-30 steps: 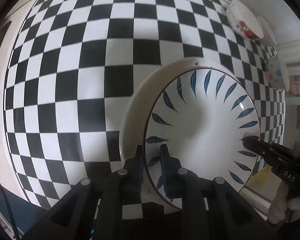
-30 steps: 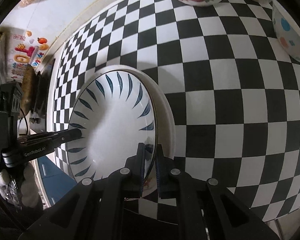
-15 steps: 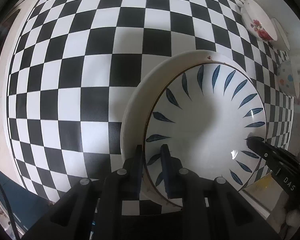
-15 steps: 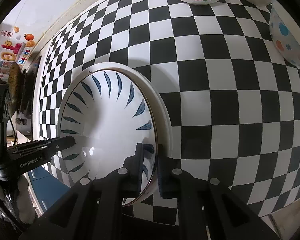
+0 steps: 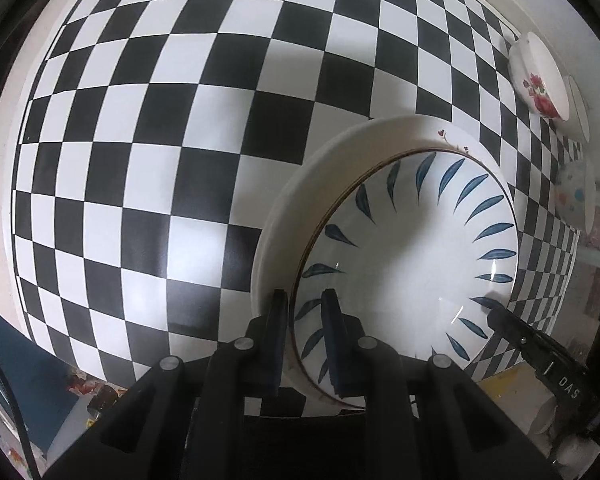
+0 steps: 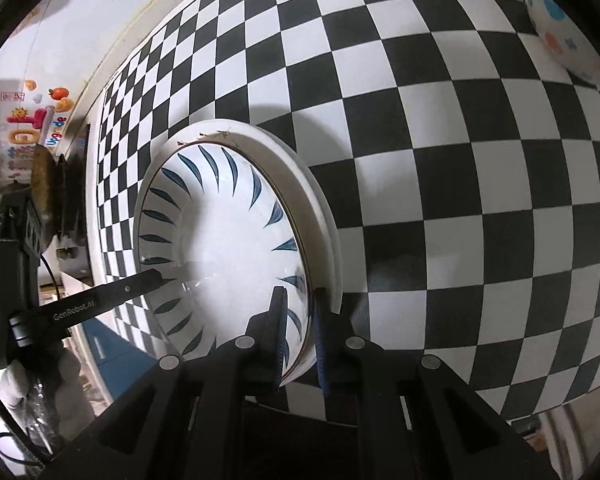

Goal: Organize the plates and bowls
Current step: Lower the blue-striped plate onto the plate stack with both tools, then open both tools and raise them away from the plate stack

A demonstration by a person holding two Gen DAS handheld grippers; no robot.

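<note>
Both grippers, left gripper point(image 5: 304, 332) and right gripper point(image 6: 298, 328), are clamped on opposite rims of the blue-leaf plate point(image 5: 412, 264), held between them over a white plate point(image 5: 284, 216) on the checkered worktop point(image 5: 140, 160); stacking seems in hand. Next, I judge: centre it, lower evenly, then part the fingers.

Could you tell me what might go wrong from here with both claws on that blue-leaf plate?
Both the left claw and the right claw pinch only the thin rim of the blue-leaf plate, so the glazed edge could slip. It sits in the white plate, which may drag along or knock. The floral bowl and dotted bowl stand close by.
</note>
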